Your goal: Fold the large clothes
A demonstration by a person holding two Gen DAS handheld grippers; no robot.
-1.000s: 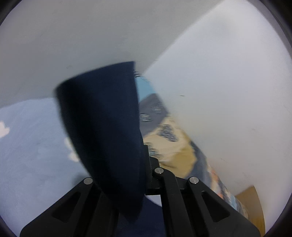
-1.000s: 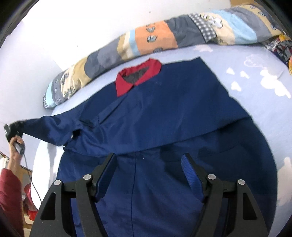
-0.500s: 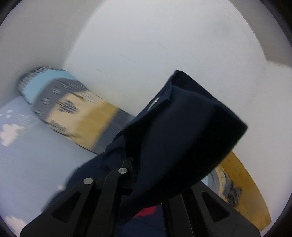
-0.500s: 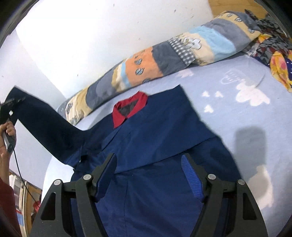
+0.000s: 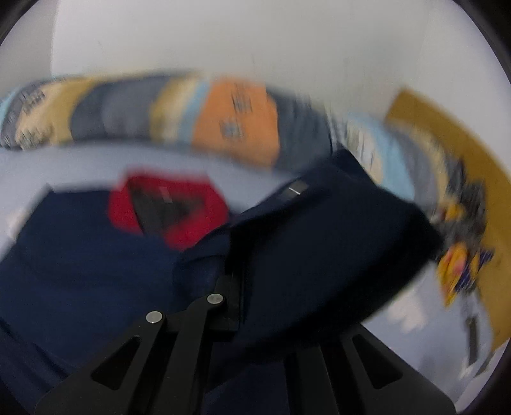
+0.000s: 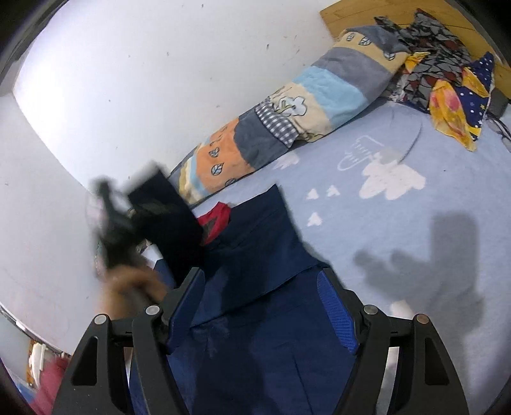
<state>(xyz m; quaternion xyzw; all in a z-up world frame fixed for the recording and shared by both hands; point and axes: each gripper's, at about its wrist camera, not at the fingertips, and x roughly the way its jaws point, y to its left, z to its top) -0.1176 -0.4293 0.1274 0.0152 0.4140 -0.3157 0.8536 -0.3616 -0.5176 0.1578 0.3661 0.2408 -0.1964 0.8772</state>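
Note:
A large navy garment [image 6: 255, 242] with a red collar [image 6: 218, 220] lies spread on a light blue bed sheet [image 6: 367, 223]. My left gripper [image 5: 242, 287] is shut on the navy sleeve [image 5: 319, 249], which drapes over its fingers above the garment's body [image 5: 80, 271] and red collar [image 5: 172, 210]. In the right wrist view the left gripper [image 6: 118, 223] and the lifted sleeve [image 6: 169, 217] are blurred at the left. My right gripper [image 6: 260, 303] is open and empty, hovering over the garment's lower part.
A long patchwork pillow [image 6: 287, 127] lies along the white wall [image 6: 127, 79]. A pile of patterned clothes [image 6: 447, 86] sits at the bed's far right by a wooden headboard [image 6: 399, 16]. White cloud prints [image 6: 389, 178] mark the sheet.
My left gripper has swung the held sleeve from the far left in over the garment's body toward the collar. The right gripper has tilted up and right, staying open.

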